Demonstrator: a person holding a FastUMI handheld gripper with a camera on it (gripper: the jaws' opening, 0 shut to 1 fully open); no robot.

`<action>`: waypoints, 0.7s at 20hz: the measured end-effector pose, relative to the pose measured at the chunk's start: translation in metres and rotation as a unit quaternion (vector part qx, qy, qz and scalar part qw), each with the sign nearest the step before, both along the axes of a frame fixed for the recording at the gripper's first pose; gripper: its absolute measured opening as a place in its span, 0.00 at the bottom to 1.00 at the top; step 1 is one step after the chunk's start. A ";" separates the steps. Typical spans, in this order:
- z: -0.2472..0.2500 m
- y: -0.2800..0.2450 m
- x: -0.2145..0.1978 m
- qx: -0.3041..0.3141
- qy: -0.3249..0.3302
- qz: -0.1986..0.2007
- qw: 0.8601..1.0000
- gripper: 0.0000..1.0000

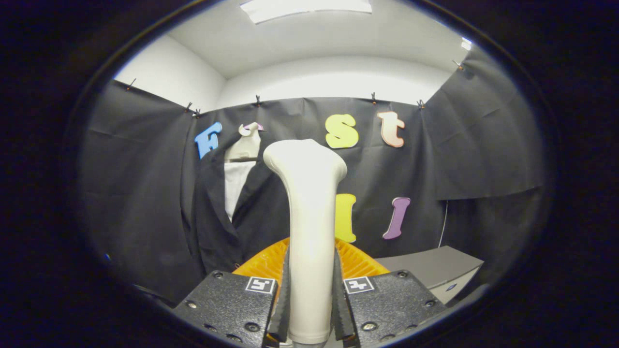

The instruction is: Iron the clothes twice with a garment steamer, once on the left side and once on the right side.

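Before the black cloth wall and dark jacket, jaws clamp the garment steamer.

The steamer stands upright between the gripper fingers, both pressing it. The jacket hangs behind, to its left; a box sits right.

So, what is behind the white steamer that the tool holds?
Behind the steamer, clamped in the tool, hangs a dark jacket over a white shirt. The steamer covers the jacket's right side.
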State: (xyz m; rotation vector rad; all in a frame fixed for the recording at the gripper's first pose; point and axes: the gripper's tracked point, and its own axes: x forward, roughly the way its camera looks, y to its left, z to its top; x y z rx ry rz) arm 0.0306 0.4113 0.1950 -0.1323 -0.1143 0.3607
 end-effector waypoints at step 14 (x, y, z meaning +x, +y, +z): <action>0.073 0.093 0.085 0.039 -0.073 -0.012 0.996 0.38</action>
